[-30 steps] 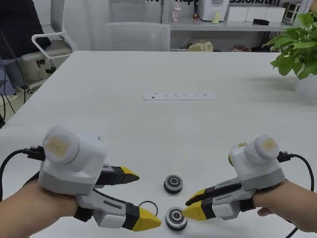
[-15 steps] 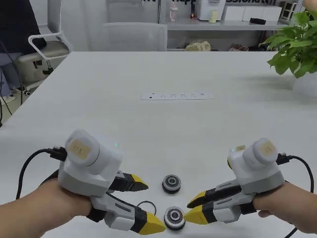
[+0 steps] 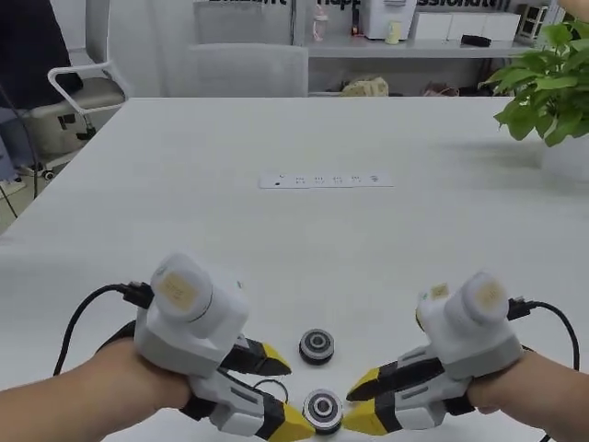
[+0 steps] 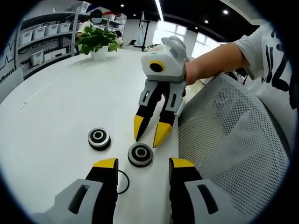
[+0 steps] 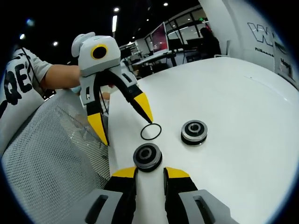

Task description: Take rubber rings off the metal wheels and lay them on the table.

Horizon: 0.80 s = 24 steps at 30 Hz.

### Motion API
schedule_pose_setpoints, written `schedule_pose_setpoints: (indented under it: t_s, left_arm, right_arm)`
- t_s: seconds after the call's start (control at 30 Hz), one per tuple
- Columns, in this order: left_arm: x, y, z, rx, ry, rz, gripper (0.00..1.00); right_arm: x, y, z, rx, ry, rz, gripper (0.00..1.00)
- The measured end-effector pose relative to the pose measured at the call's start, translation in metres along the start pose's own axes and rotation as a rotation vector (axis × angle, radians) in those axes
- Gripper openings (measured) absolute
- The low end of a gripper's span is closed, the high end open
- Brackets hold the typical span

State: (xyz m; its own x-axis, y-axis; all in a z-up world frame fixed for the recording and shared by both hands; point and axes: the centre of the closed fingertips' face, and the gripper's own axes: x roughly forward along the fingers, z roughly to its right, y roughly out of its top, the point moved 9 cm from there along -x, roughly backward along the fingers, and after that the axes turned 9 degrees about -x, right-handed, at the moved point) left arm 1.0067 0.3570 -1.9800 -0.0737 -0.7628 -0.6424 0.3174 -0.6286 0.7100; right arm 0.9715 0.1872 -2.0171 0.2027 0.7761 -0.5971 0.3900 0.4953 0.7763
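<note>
White table, left gripper nearer wheel, perhaps touching

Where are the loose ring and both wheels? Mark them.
loose ring (image 5: 151,139): right gripper view, near band.
near wheel (image 5: 147,156): right gripper view, hub.
far wheel (image 5: 194,131): right gripper view, hub.

Left tongs wide apart, near wheel just ahead, loose ring beside
</note>
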Motion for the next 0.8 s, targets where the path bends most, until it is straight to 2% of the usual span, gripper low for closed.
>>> schedule_pose_setpoints:
  t_s: [0.4, 0.6, 0.8]
  left_arm:
    - [0.012, 0.000, 0.000, 0.013, -0.013, -0.016, 0.29]
    - [0.020, -0.002, 0.002, 0.031, -0.015, -0.040, 0.25]
    - [0.023, 0.000, 0.003, 0.032, -0.009, -0.026, 0.20]
  right_arm:
    - [0.005, 0.001, 0.000, -0.062, 0.001, -0.014, 0.17]
    - [0.007, -0.001, -0.001, -0.087, -0.002, -0.027, 0.16]
    - [0.007, -0.001, -0.001, -0.100, -0.007, -0.026, 0.15]
